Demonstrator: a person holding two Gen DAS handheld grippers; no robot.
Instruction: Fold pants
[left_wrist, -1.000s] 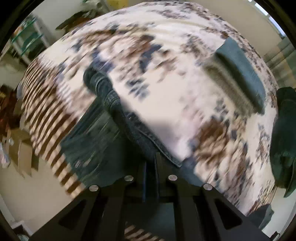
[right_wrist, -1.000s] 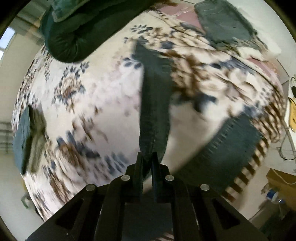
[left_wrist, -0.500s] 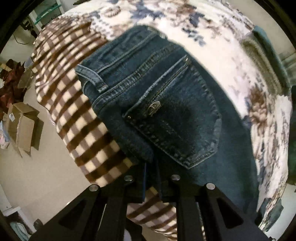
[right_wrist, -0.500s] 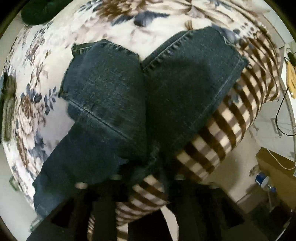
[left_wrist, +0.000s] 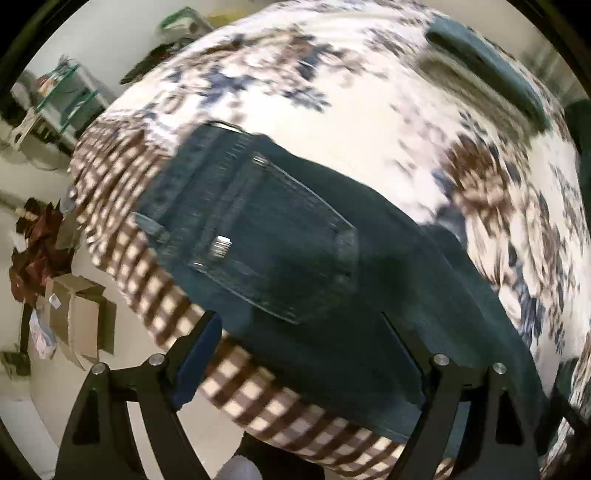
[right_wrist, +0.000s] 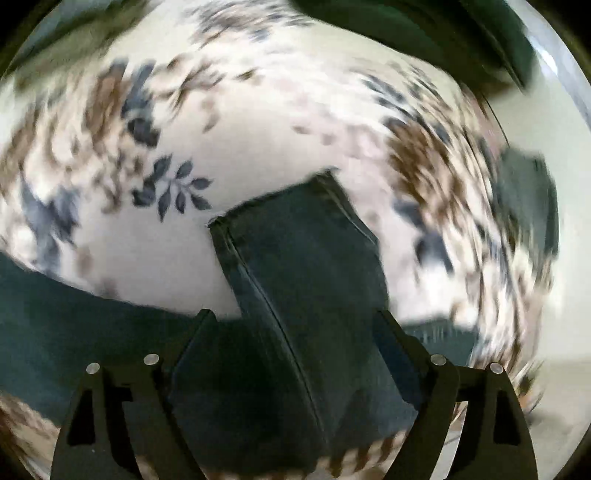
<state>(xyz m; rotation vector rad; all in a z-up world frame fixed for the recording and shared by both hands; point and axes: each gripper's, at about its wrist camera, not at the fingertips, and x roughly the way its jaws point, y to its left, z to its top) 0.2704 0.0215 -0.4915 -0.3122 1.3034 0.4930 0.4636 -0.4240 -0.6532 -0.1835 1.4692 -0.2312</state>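
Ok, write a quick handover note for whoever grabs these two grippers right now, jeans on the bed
Left gripper: open, holding nothing, above the seat and back pocket of the jeans.
Right gripper: open, holding nothing, above the leg hem end.
Jeans: lying on the floral bedspread, waist end at the checked border by the bed's edge.
Done: the jeans are laid down and let go; how many folds are in them I cannot tell, both views are blurred.
Left: check how the legs lie, then make the remaining folds. Other folded clothes sit further up the bed.
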